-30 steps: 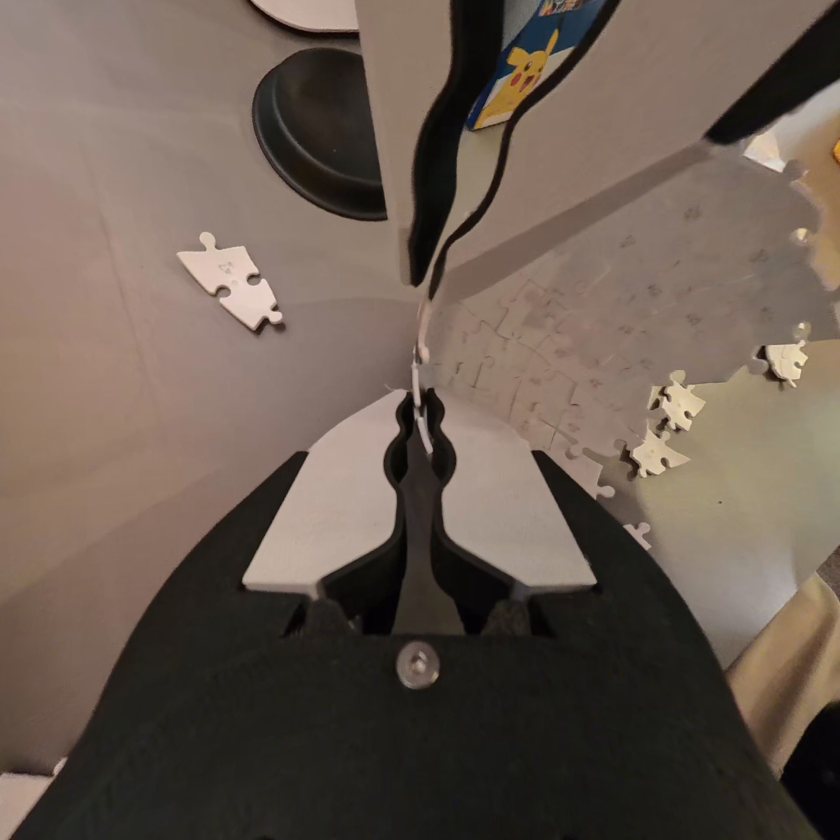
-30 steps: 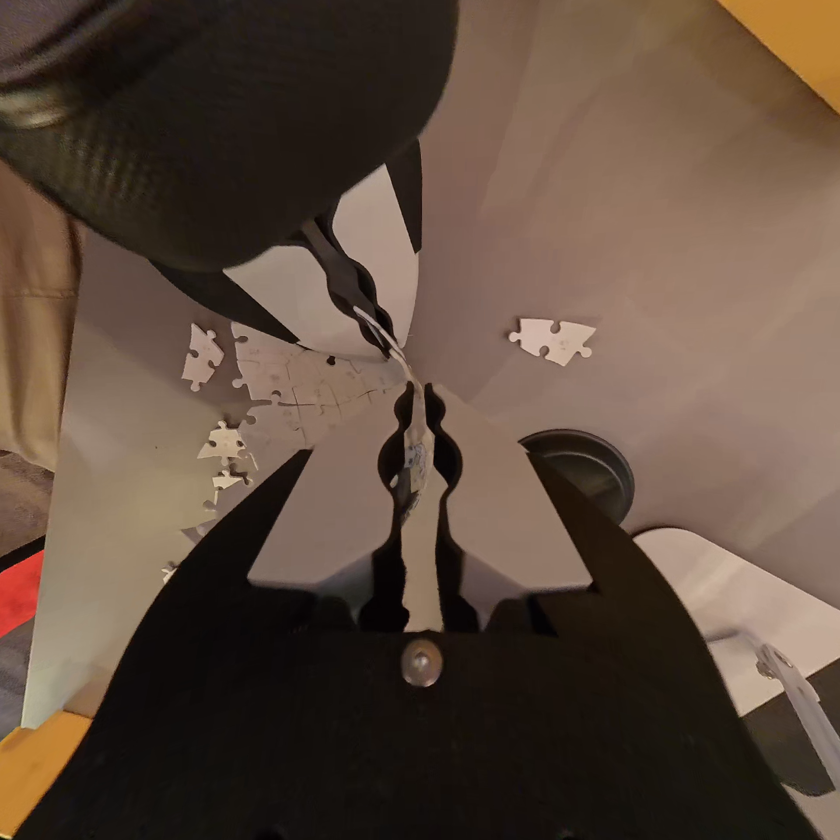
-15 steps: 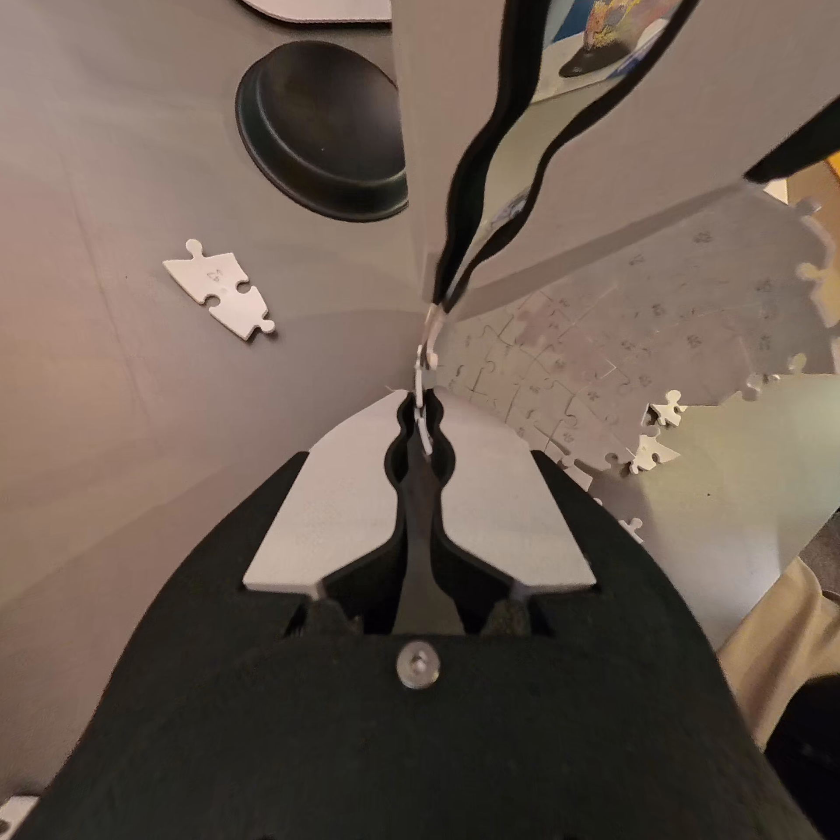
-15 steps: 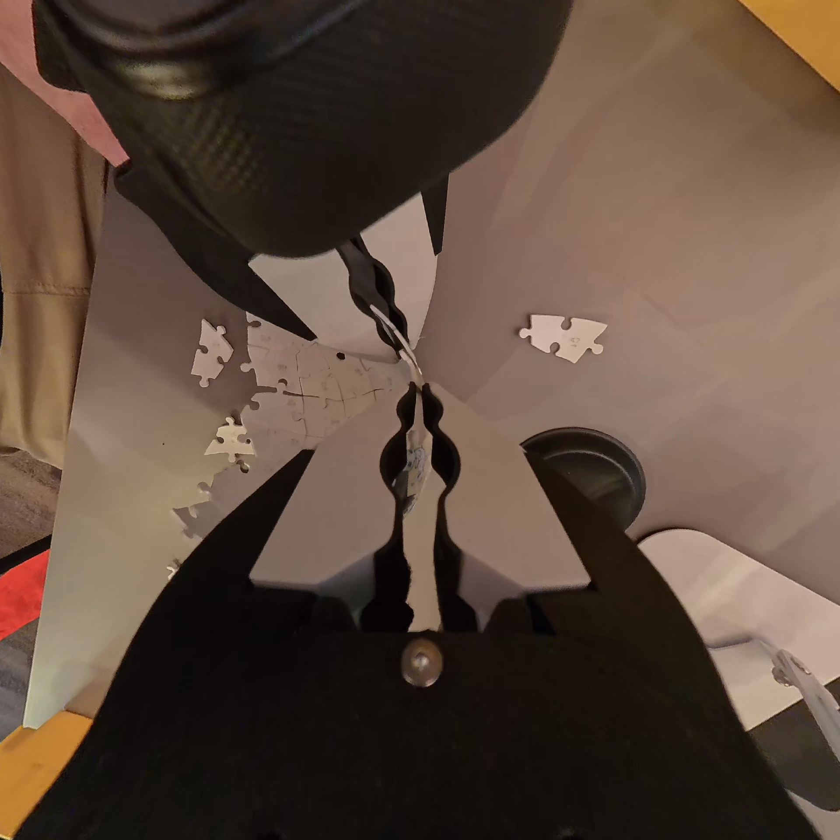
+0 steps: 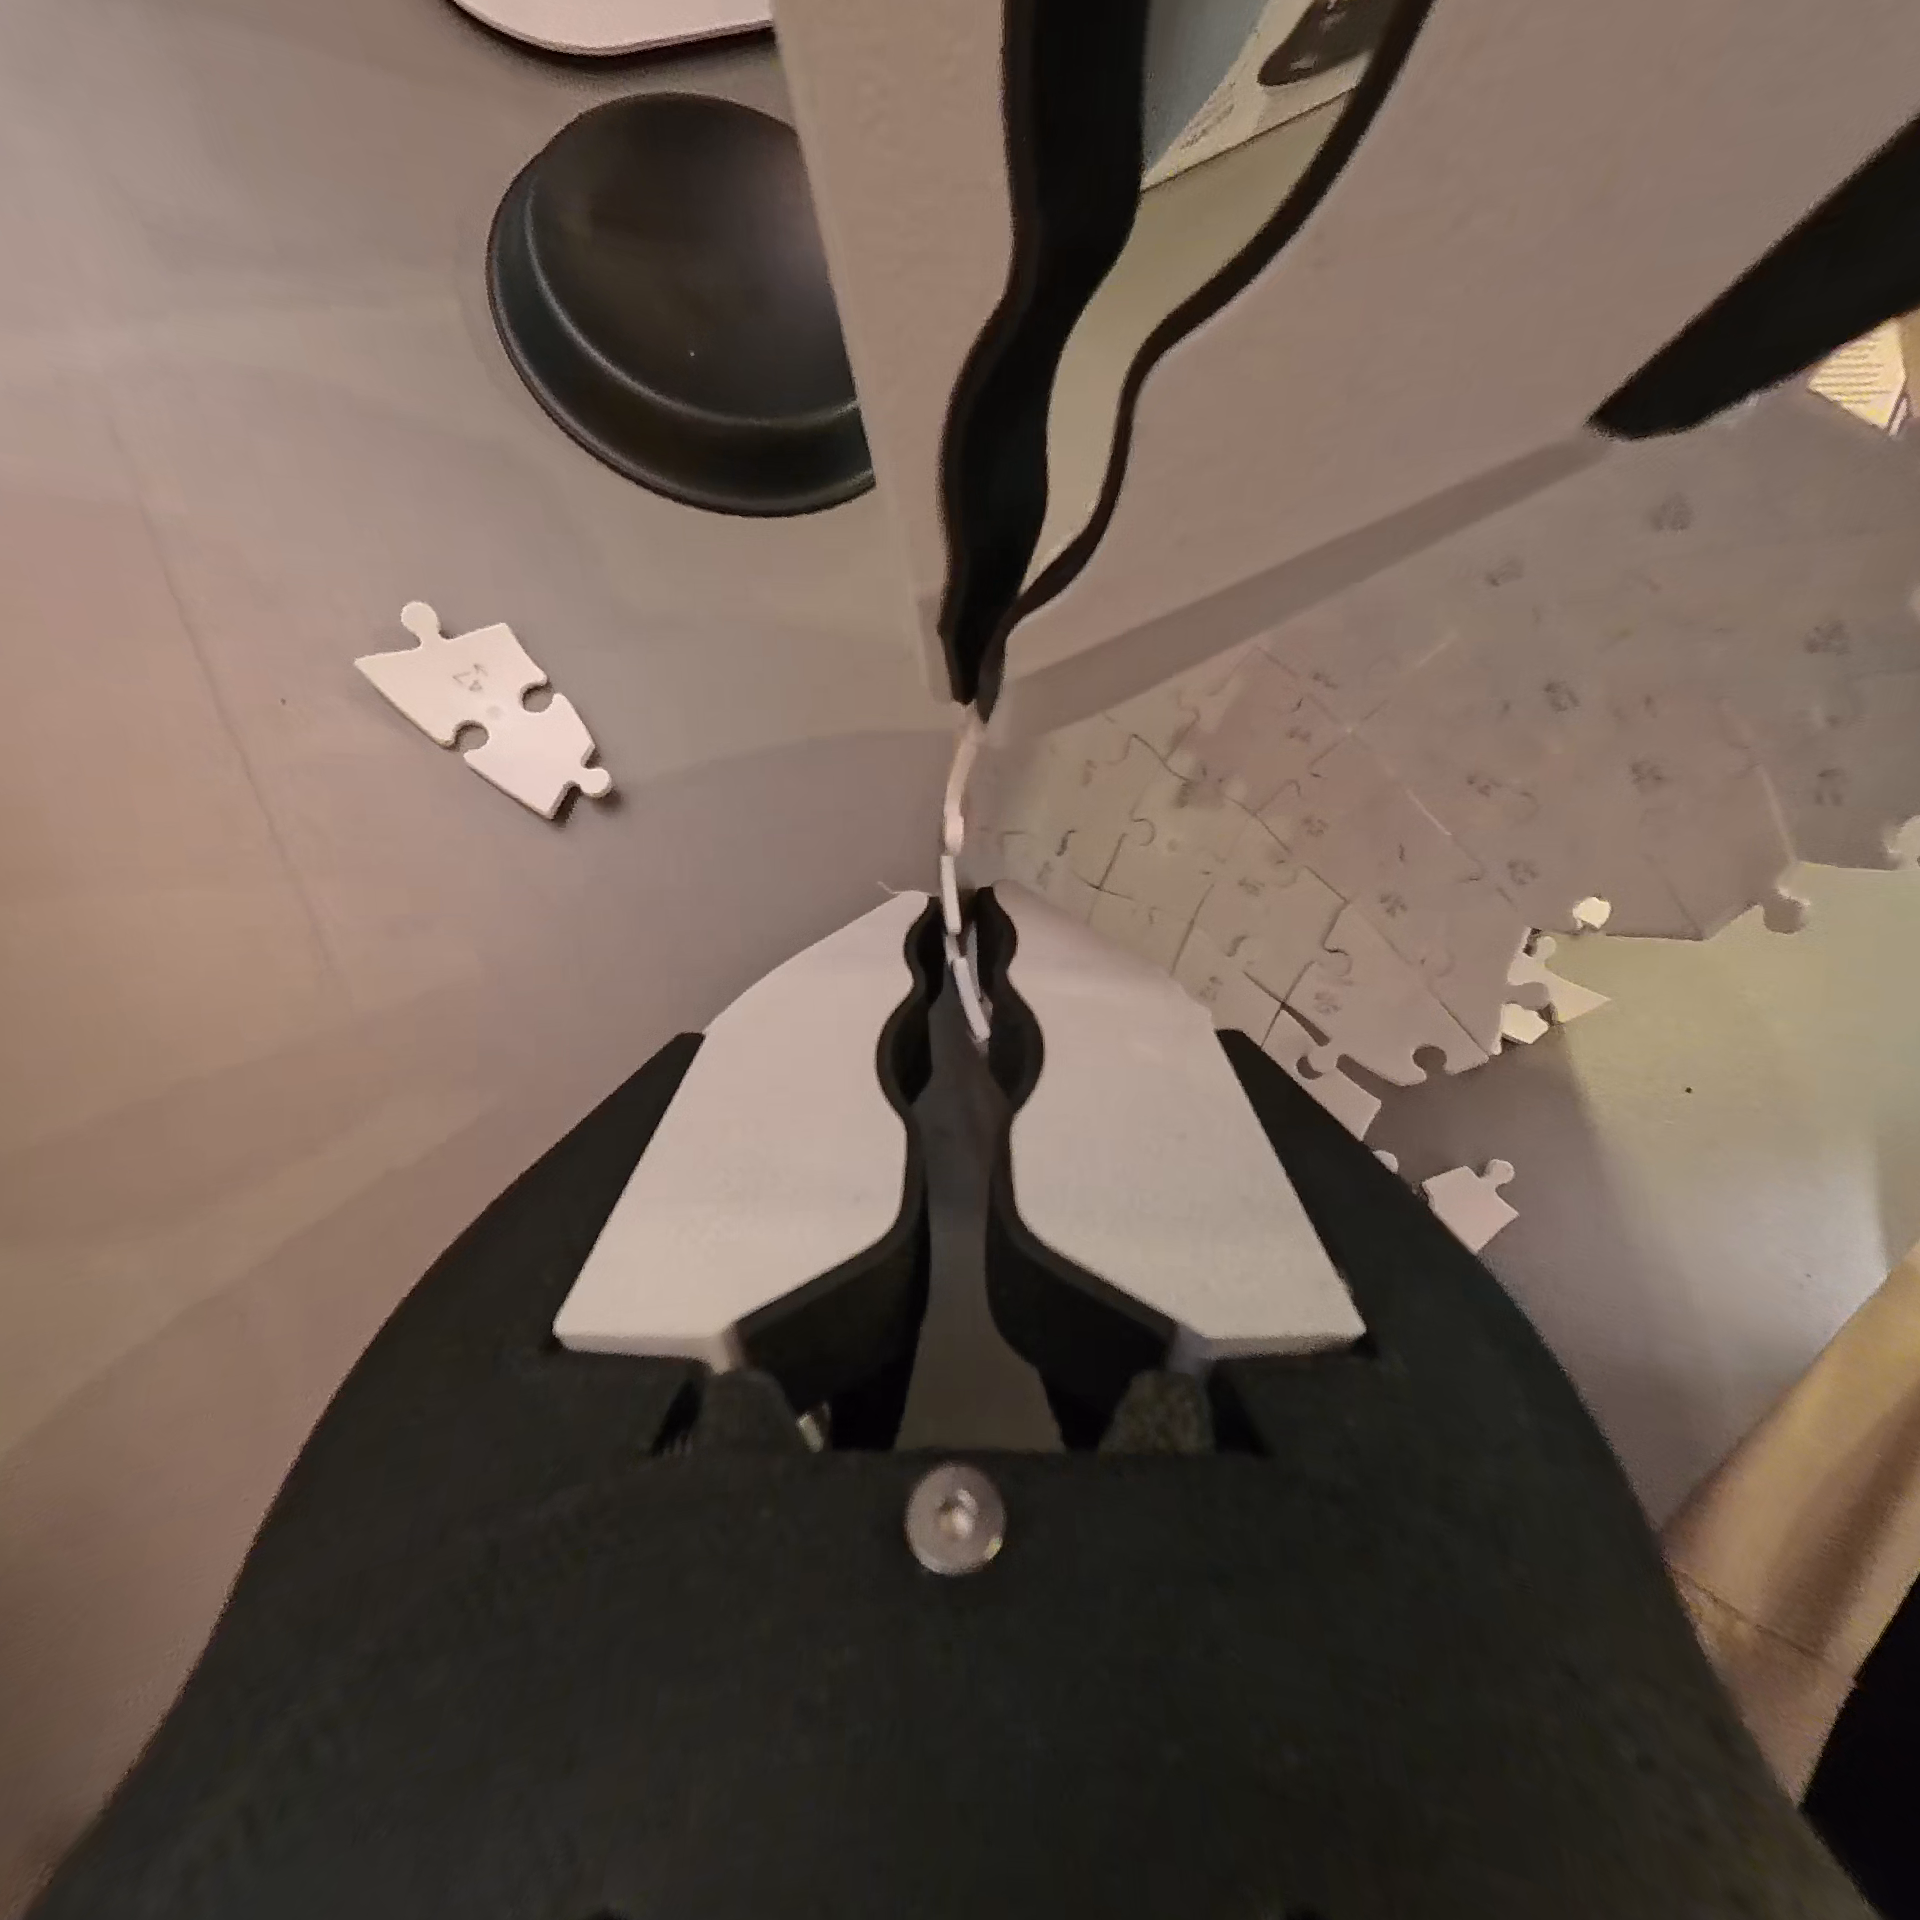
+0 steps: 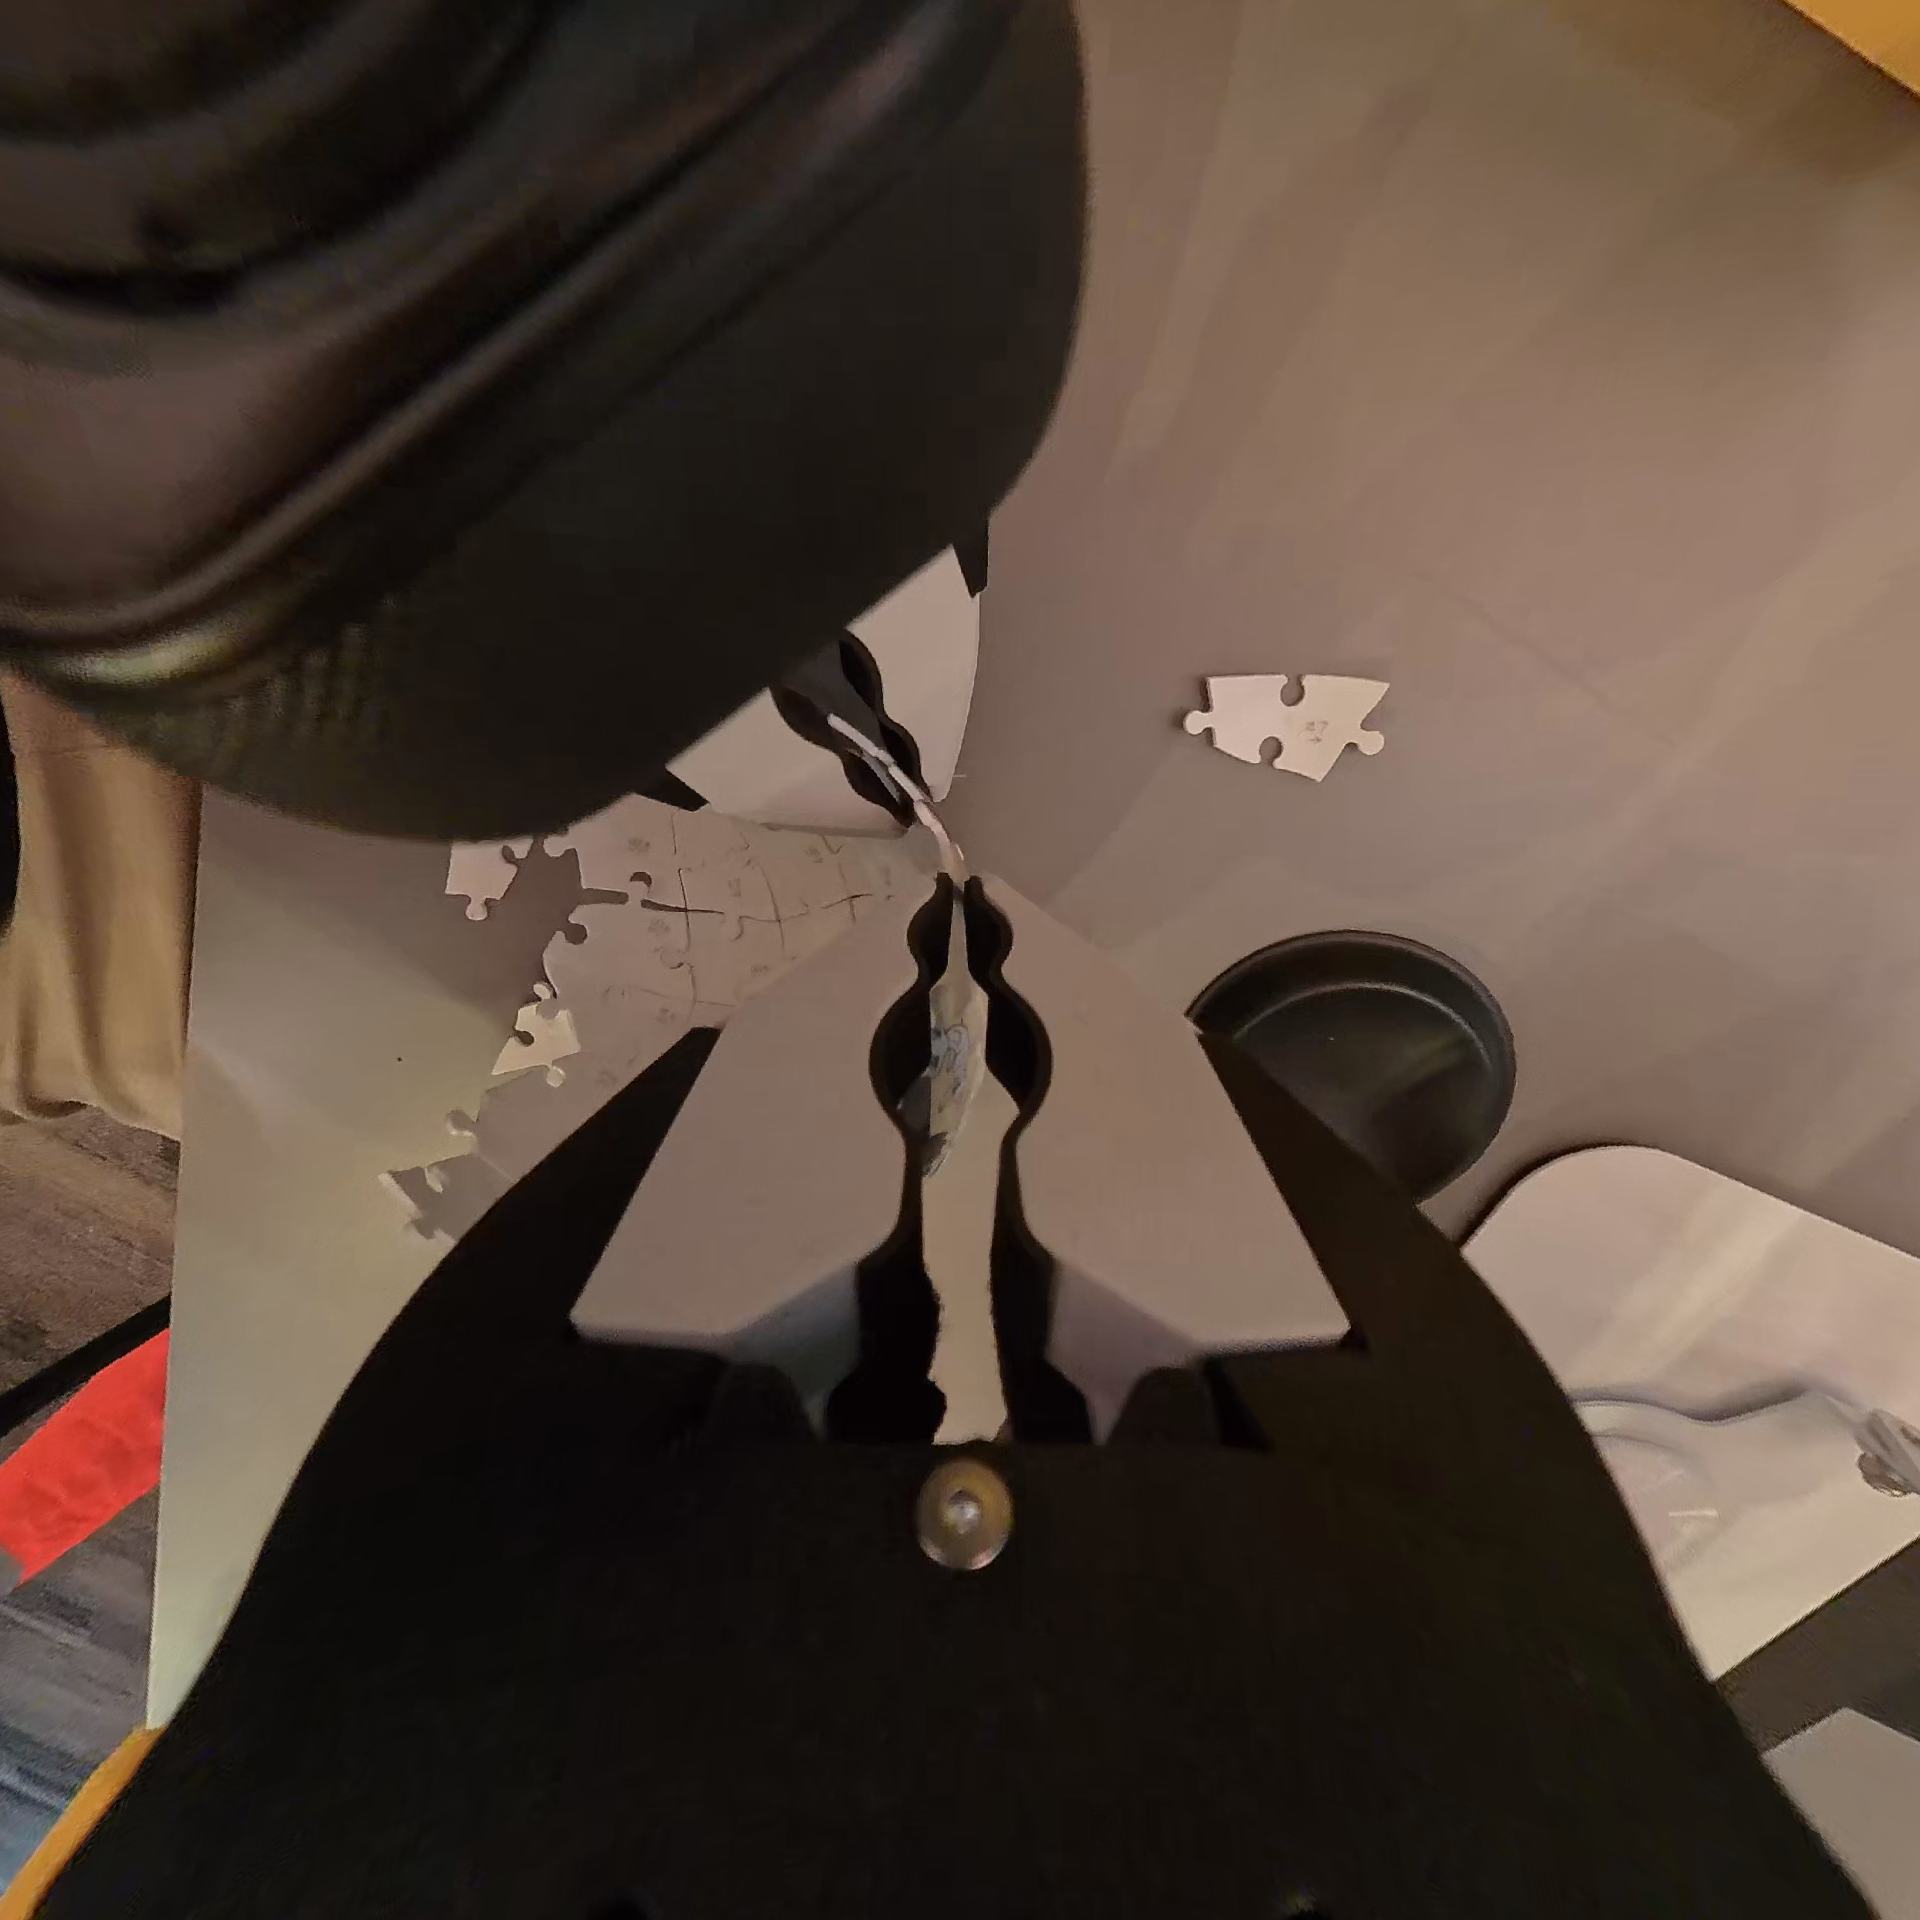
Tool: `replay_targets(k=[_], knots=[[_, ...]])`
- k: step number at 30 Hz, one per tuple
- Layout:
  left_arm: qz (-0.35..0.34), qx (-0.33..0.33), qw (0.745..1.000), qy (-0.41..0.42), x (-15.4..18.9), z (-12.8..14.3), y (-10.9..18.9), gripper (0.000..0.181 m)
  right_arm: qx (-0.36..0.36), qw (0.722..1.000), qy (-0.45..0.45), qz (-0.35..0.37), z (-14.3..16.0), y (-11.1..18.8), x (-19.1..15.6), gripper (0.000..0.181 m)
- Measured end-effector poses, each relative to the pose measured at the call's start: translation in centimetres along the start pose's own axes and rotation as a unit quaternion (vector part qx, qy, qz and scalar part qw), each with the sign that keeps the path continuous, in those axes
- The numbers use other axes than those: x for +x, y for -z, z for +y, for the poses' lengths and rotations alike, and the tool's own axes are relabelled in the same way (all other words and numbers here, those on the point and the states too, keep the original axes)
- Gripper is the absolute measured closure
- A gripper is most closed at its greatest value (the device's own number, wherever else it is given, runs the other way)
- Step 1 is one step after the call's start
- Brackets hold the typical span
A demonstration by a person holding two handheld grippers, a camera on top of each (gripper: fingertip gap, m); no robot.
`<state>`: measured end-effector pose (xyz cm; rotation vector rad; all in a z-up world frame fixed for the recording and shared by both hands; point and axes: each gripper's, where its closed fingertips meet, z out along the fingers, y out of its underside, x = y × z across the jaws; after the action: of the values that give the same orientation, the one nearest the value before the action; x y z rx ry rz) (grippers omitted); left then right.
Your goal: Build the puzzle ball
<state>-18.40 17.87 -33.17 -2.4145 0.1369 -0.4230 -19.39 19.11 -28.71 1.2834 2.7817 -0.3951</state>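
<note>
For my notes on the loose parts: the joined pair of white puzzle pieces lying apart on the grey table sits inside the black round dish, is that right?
Not quite. The joined pair of white puzzle pieces lies flat on the bare grey table, beside the black round dish and apart from it, not inside it. The left wrist view shows this.

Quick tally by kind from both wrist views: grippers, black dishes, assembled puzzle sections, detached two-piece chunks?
Grippers: 2, the left gripper and the right gripper
Black round dish: 1
Assembled puzzle section: 1
Detached two-piece chunk: 1
Total: 5
Loose single pieces beside the section are partly hidden, so they are not counted.
</note>
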Motion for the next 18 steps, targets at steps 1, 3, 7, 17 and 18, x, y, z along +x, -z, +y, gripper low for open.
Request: replay_targets(k=[1, 3, 7, 17, 18], knots=[[0.003, 0.001, 1.0, 0.001, 0.02, -0.01, -0.01, 0.176, 0.001, 1.0, -0.001, 0.001, 0.02, 0.01, -0.04, 0.18], [0.013, 0.004, 1.0, 0.002, 0.13, -0.02, -0.02, 0.176, 0.004, 1.0, 0.0, 0.002, 0.05, 0.04, -0.11, 0.18], [0.027, 0.023, 0.999, 0.001, 0.34, -0.46, 0.02, 0.175, 0.009, 1.0, -0.001, -0.001, 0.19, -0.01, -0.32, 0.181], [0.039, 0.04, 0.998, -0.008, 0.75, -0.78, -0.16, 0.177, 0.01, 1.0, -0.001, -0.003, 0.37, -0.26, -0.6, 0.181], [0.04, 0.04, 0.998, -0.009, 0.76, -0.8, -0.11, 0.177, 0.011, 1.0, -0.001, -0.004, 0.37, -0.23, -0.64, 0.181]])
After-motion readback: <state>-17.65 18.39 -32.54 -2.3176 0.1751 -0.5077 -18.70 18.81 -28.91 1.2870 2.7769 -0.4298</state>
